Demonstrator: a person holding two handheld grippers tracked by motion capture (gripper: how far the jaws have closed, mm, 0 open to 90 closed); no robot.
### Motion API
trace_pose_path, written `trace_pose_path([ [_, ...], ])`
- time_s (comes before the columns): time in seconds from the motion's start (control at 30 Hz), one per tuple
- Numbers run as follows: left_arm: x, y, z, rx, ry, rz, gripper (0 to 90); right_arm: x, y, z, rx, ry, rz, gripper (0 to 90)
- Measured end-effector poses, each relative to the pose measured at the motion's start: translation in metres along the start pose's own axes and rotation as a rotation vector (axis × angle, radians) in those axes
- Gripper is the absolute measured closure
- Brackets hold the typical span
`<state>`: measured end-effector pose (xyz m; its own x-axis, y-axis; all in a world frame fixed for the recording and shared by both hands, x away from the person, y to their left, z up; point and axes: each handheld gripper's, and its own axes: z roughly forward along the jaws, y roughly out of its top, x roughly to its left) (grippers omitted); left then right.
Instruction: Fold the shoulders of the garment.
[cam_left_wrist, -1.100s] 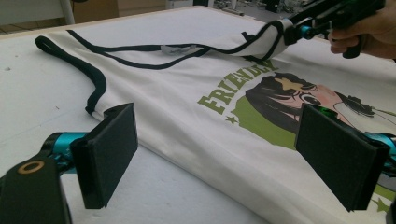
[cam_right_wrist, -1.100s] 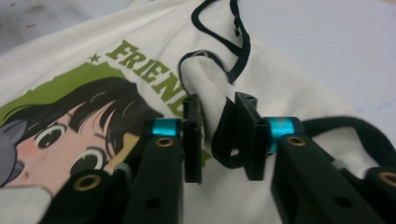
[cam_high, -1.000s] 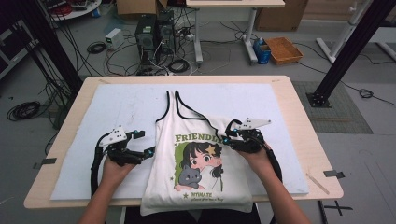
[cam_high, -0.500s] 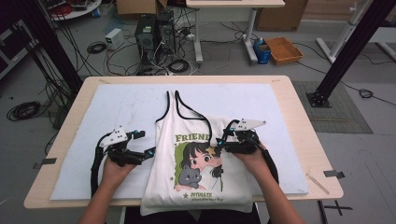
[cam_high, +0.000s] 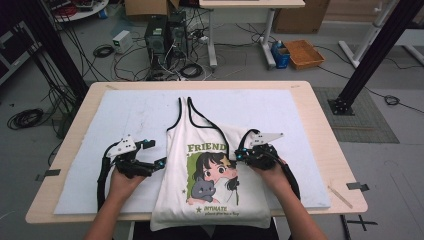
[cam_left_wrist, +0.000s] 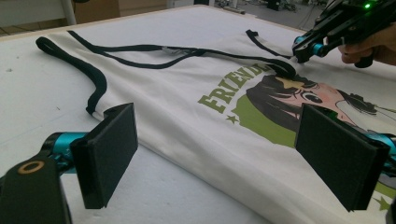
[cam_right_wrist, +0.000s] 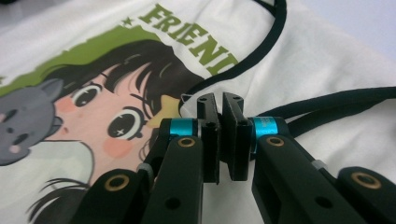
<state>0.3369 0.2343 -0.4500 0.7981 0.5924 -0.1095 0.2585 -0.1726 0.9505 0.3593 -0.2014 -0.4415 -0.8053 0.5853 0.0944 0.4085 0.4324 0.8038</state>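
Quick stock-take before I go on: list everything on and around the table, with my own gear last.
tank top: one, white with black trim and a cartoon print, flat on the mat, right edge folded inward
mat: one, pale blue-white, covering the table
table: one, light wood, centre
computer tower: one, black, floor behind the table, among cables
basket: one, orange, floor at back right
left hand-held gripper: one, black, jaws open astride the top's left edge
right hand-held gripper: one, black, jaws just closed on a fold of the top by the black trim
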Motion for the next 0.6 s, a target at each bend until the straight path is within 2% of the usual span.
trace_pose_path([
  [0.17, 0.001, 0.000, 0.000, -0.001, -0.001, -0.007, 13.5, 0.005, -0.001, -0.013, -0.028, -0.003, -0.025, 86.8],
  [0.3, 0.001, 0.000, 0.000, -0.002, 0.001, -0.006, 13.5, 0.008, -0.007, -0.016, -0.009, -0.015, -0.023, 86.7],
  [0.4, 0.000, 0.000, 0.000, -0.005, 0.002, -0.009, 13.4, 0.008, -0.015, -0.014, 0.000, -0.025, -0.003, 85.0],
  [0.5, 0.001, 0.000, 0.000, -0.001, 0.000, -0.008, 13.5, 0.007, -0.018, -0.010, 0.019, -0.029, 0.016, 75.5],
  [0.57, 0.001, 0.000, 0.000, -0.005, -0.001, -0.014, 13.5, 0.008, -0.018, -0.010, 0.030, -0.037, 0.019, 61.1],
  [0.6, 0.001, 0.000, 0.000, -0.007, -0.002, -0.016, 13.4, 0.009, -0.017, -0.011, 0.018, -0.046, 0.026, 55.7],
])
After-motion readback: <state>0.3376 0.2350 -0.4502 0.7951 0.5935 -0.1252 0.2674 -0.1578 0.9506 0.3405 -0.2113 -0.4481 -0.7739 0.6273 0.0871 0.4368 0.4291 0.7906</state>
